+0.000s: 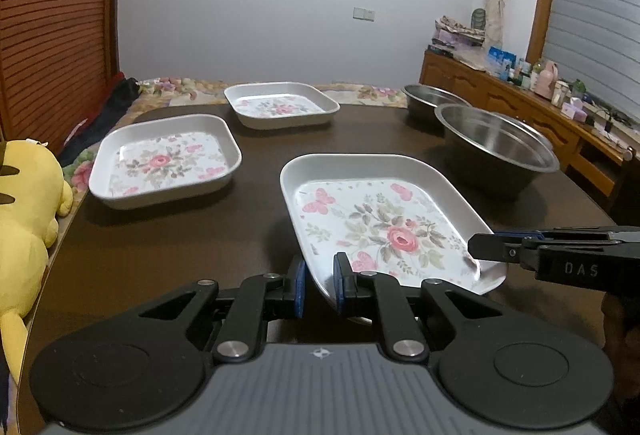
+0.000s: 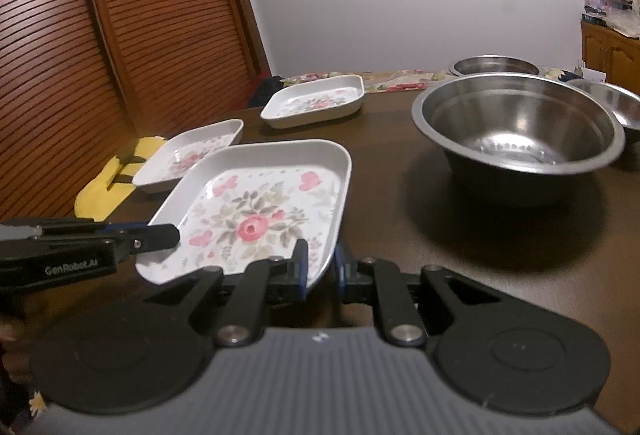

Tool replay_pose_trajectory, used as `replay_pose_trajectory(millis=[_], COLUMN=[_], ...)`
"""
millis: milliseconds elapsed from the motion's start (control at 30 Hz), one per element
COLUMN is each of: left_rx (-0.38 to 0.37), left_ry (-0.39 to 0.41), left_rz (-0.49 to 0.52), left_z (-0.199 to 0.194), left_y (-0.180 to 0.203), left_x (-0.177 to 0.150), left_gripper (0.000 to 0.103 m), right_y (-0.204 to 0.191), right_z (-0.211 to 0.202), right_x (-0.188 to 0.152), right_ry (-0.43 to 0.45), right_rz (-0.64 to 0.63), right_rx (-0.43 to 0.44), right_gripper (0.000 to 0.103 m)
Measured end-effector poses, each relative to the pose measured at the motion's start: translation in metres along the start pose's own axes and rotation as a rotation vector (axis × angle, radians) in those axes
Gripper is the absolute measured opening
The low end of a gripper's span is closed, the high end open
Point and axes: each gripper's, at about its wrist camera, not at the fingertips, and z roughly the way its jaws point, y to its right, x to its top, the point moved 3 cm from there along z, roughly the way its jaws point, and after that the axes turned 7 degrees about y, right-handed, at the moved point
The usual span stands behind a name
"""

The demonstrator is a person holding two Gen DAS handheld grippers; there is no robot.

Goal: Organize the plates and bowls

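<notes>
Both hands are pinching one flowered plate: left gripper fingers are clamping its near rim, right gripper fingers its opposite rim, holding it above the worktop. Nothing is stacked yet; two plates and the steel bowls are sitting apart. Open room is lying between plates and bowls.

Two handheld grippers: the left gripper and the right gripper share a ribbed grey body flanked by round black discs, black linkage arms fixed with silver screws, and fingers faced with blue pads. Side lettering reads "GenRobot.AI" on the left unit ("DAS" on the right).
</notes>
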Motion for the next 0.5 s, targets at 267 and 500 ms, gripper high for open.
replay_pose_trajectory(millis=[267,500], left_rx=[0.000,0.002], left_ry=[-0.032,-0.037], left_rz=[0.000,0.000], left_z=[0.000,0.000], left_y=[0.003,0.003], left_x=[-0.013,-0.014], left_gripper=[0.016,0.016], right_y=[-0.004,-0.011], right_z=[-0.008,-0.008], right_x=[-0.013,-0.015], right_ry=[-0.016,-0.013], right_rz=[0.012,-0.026], right_rx=[0.010,0.001], right_gripper=[0.016,0.017])
